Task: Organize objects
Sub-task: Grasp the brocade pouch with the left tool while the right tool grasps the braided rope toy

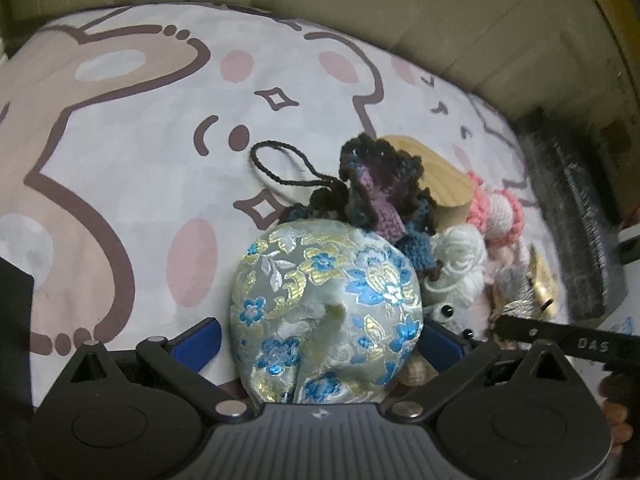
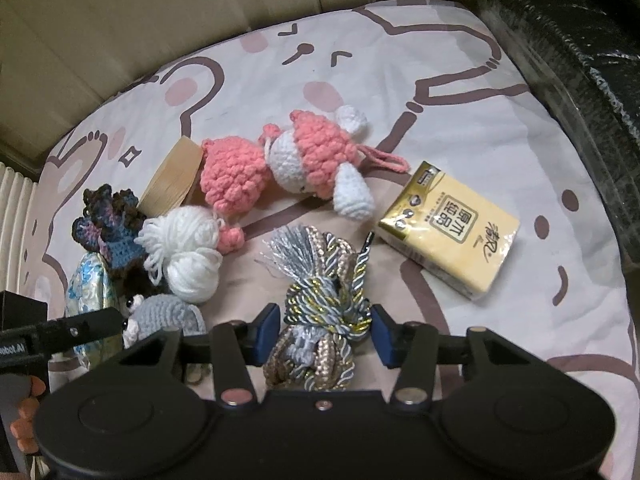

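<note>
- Cartoon-printed bedsheet (image 2: pixel 460 92), white with pink blotches and brown outlined animal faces, covers the bed; beige panelled walls rise behind it and a dark bolster (image 2: pixel 568 52) lies along the right edge.
- Left gripper (image 1: pixel 320 334): its blue-padded jaws sit either side of a round brocade pouch (image 1: pixel 326 304), silver-grey with blue and gold flowers, touching its flanks; whether they are pressing it I cannot tell.
- Just beyond the pouch lie a dark crochet charm (image 1: pixel 384 188) in purple and blue with a black cord loop, a wooden oval box (image 1: pixel 436 180), a white yarn pompom (image 1: pixel 460 260) and a grey crochet animal (image 2: pixel 168 312) with bead eyes.
- Right gripper (image 2: pixel 324 326): jaws spread, flanking a knotted tassel cord (image 2: pixel 324 292) of grey, gold and beige rope without clearly clamping it.
- A pink and white crochet doll (image 2: pixel 288 160) lies on its side past the tassel.
- Yellow tissue packet (image 2: pixel 450 232) rests to the right, apart from the doll, printed with Chinese characters reading 原木纯品.
- White lettering "DAS" shows on the right gripper's side bar in the left wrist view; "obot.AI" shows on the left gripper's in the right wrist view.
</note>
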